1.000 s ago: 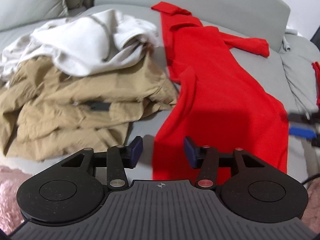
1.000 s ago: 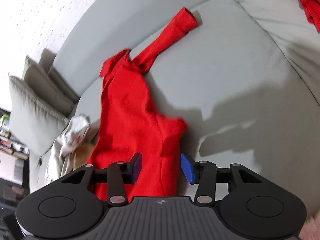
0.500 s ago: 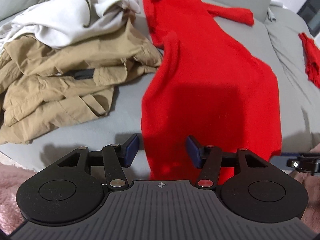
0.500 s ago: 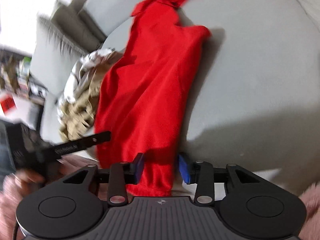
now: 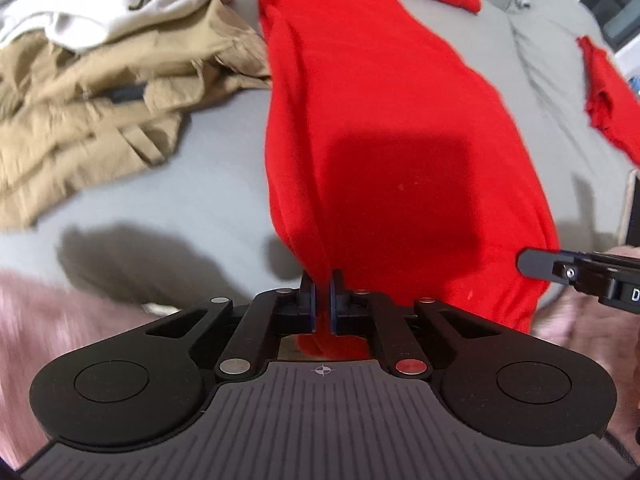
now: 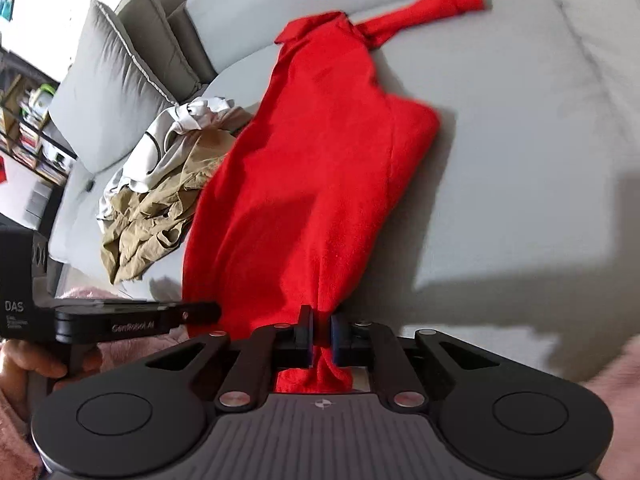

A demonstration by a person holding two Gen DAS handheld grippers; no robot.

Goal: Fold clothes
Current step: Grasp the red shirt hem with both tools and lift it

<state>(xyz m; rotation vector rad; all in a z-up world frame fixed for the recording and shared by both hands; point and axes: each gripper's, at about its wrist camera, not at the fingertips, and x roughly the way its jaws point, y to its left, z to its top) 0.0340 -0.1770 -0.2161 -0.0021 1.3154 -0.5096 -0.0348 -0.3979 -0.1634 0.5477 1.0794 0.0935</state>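
red garment point(image 5: 392, 128): soft matt knit cloth, fine nap, bunched where pinched
tan garment point(image 5: 100, 112): thin woven cloth, matt, creased, crumpled
white garment point(image 5: 100, 12): smooth soft cloth, matt, dark piping line
sofa point(image 6: 520, 140): grey upholstery cloth, matt, fine weave, few wrinkles
cushions point(image 6: 108, 92): same grey cloth, pale piped edges
left gripper point(image 5: 321, 300): matt black plastic, ribbed grey top plate, blue pads, shiny metal pivot pins
right gripper point(image 6: 320, 330): same finish
pink rug point(image 5: 60, 308): fluffy pile, blurred
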